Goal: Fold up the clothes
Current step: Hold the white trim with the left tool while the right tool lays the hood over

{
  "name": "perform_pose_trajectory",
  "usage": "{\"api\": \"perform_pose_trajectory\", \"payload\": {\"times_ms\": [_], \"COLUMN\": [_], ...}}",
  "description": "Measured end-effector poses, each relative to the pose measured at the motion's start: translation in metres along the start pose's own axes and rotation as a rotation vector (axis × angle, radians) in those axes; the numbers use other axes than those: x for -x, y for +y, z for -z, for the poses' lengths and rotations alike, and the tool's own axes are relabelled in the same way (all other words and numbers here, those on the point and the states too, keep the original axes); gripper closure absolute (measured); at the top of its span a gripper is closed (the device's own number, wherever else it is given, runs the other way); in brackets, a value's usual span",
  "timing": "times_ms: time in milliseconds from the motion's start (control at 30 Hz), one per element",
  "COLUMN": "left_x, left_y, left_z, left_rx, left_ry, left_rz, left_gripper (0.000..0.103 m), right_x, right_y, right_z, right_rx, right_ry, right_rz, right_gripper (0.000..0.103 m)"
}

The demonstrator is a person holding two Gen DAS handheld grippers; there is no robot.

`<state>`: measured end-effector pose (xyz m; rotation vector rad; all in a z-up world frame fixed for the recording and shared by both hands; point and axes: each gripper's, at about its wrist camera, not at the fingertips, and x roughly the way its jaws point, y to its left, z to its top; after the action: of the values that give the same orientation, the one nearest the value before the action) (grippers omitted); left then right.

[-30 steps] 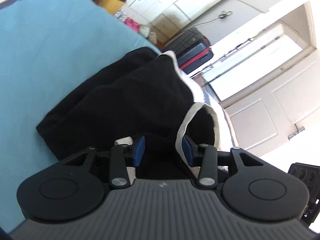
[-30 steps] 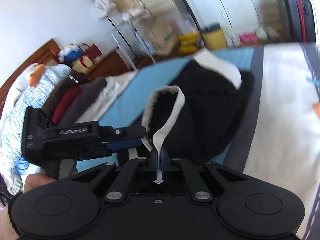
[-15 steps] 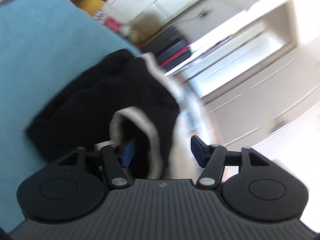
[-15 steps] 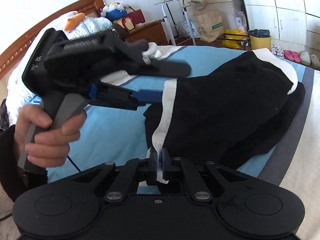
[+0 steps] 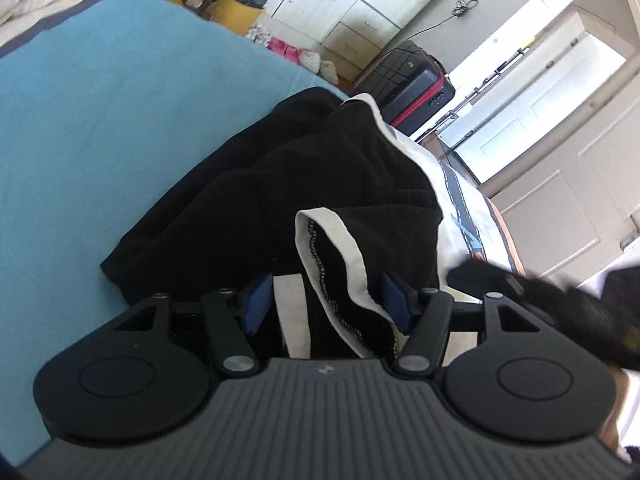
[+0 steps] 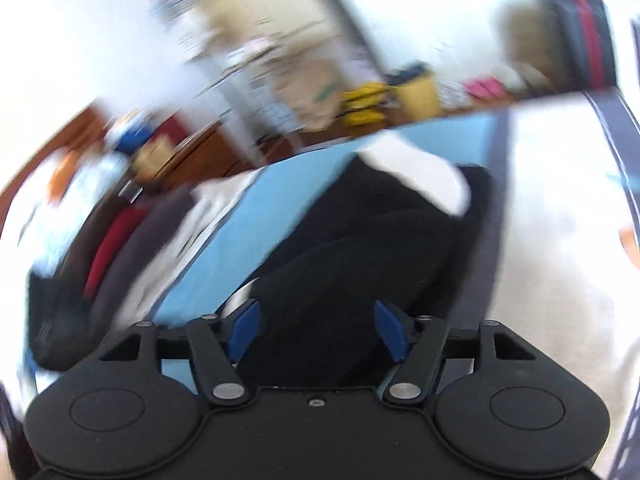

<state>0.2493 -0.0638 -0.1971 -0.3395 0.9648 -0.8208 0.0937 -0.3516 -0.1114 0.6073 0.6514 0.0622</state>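
Listing: black garment [image 5: 312, 184] with white trim [image 5: 344, 248], bunched on the blue bed [image 5: 100, 100], not yet a flat fold. Our left gripper [image 5: 326, 304] has jaws wide, the trim loose between them; right gripper [image 6: 316, 328] jaws wide, empty.

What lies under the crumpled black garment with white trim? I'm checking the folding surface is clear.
The black garment with white trim lies on a blue bedsheet, its far side reaching a white patterned cover. Whatever sits directly beneath its bulk is hidden by the fabric.
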Motion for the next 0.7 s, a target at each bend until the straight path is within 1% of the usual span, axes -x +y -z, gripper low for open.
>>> {"api": "perform_pose_trajectory", "payload": {"times_ms": [67, 133, 167, 200, 233, 267, 300, 333, 367, 433, 500, 567, 600, 633, 667, 700], "left_x": [0.004, 0.005, 0.006, 0.009, 0.015, 0.018, 0.022, 0.026, 0.030, 0.035, 0.026, 0.018, 0.017, 0.015, 0.013, 0.012], "left_y": [-0.002, -0.007, -0.010, -0.013, -0.015, -0.016, -0.018, -0.020, -0.020, -0.018, -0.012, -0.003, -0.002, -0.001, 0.000, 0.002], "left_z": [0.001, 0.001, 0.002, 0.004, 0.006, 0.007, 0.007, 0.008, 0.009, 0.012, 0.013, 0.017, 0.016, 0.016, 0.015, 0.015], "left_rx": [-0.027, -0.070, -0.094, -0.115, -0.127, -0.131, -0.136, -0.140, -0.142, -0.135, -0.101, -0.054, -0.047, -0.039, -0.032, -0.021], "left_ry": [-0.014, -0.022, -0.022, -0.023, -0.031, -0.045, -0.060, -0.074, -0.089, -0.110, -0.061, -0.014, 0.002, 0.019, 0.036, 0.047], "left_rz": [0.004, -0.015, -0.027, -0.037, -0.038, -0.029, -0.019, -0.010, -0.001, 0.008, -0.016, -0.038, -0.044, -0.049, -0.054, -0.054], "left_gripper": [0.044, 0.044, 0.044, 0.044, 0.044, 0.044, 0.044, 0.044, 0.040, 0.036, 0.036, 0.036, 0.036, 0.036, 0.036, 0.036], "right_x": [-0.018, -0.035, -0.038, -0.039, -0.038, -0.032, -0.026, -0.021, -0.015, -0.021, -0.027, -0.033, -0.036, -0.040, -0.043, -0.046], "right_y": [-0.026, -0.050, -0.056, -0.055, -0.049, -0.036, -0.023, -0.010, 0.002, -0.004, -0.011, -0.018, -0.021, -0.024, -0.028, -0.031], "right_z": [-0.003, -0.004, -0.001, 0.002, 0.003, 0.000, -0.002, -0.004, -0.007, -0.009, -0.010, -0.012, -0.013, -0.014, -0.015, -0.016], "right_rx": [-0.124, -0.233, -0.245, -0.220, -0.161, -0.068, 0.026, 0.119, 0.208, 0.197, 0.185, 0.173, 0.168, 0.162, 0.156, 0.150], "right_ry": [-0.003, -0.002, -0.027, -0.065, -0.101, -0.139, -0.176, -0.214, -0.249, -0.218, -0.187, -0.156, -0.140, -0.125, -0.109, -0.093], "right_rz": [0.004, -0.009, -0.030, -0.050, -0.061, -0.058, -0.054, -0.050, -0.045, -0.008, 0.028, 0.065, 0.083, 0.102, 0.120, 0.138], "right_gripper": [0.031, 0.031, 0.033, 0.050, 0.078, 0.084, 0.089, 0.090, 0.091, 0.093, 0.093, 0.090, 0.087, 0.080, 0.078, 0.072]}}
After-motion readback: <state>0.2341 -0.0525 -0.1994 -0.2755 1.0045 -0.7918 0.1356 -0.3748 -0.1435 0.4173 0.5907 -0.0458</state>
